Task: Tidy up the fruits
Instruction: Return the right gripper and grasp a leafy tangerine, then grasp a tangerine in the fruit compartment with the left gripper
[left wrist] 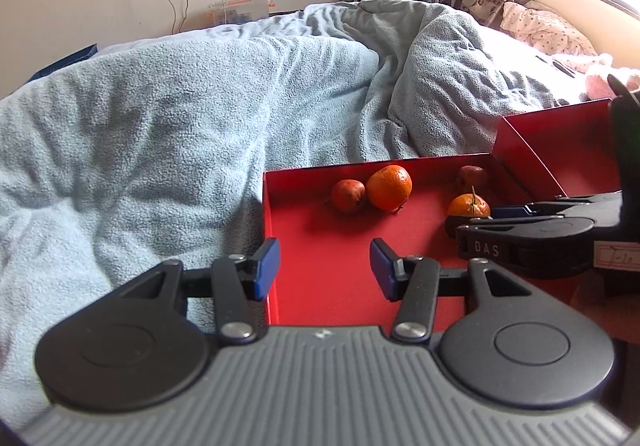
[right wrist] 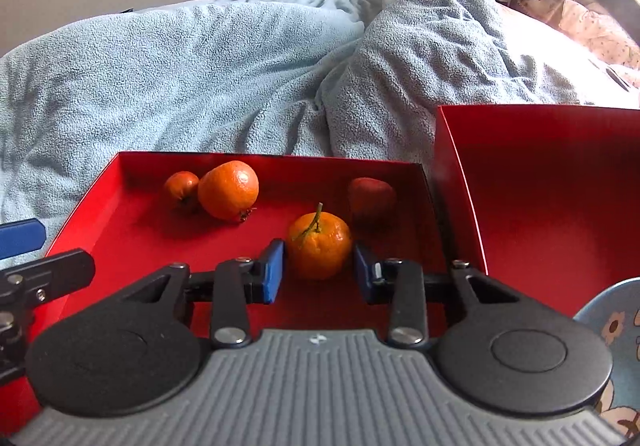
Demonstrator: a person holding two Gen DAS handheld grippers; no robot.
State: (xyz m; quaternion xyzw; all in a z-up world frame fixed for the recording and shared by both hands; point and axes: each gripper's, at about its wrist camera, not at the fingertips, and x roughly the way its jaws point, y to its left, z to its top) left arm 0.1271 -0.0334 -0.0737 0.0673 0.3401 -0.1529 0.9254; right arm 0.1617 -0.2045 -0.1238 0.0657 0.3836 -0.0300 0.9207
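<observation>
A red tray point(right wrist: 132, 222) on the bed holds two mandarins and two small reddish fruits. My right gripper point(right wrist: 319, 270) is open with its blue pads on either side of the stemmed mandarin point(right wrist: 319, 242), close to it but not clamped. A larger mandarin point(right wrist: 229, 190) lies at the tray's far left beside a small reddish fruit point(right wrist: 182, 186); another reddish fruit point(right wrist: 372, 198) lies at the far right. My left gripper point(left wrist: 324, 266) is open and empty over the tray's point(left wrist: 320, 246) near left edge. The right gripper point(left wrist: 520, 234) shows in the left wrist view beside the stemmed mandarin point(left wrist: 469, 206).
A second red box point(right wrist: 552, 174) stands tilted just right of the tray. A blue floral dish point(right wrist: 616, 334) sits at the lower right. A rumpled light-blue blanket point(left wrist: 180, 106) covers the bed all around. Wall, cables and clothes lie beyond.
</observation>
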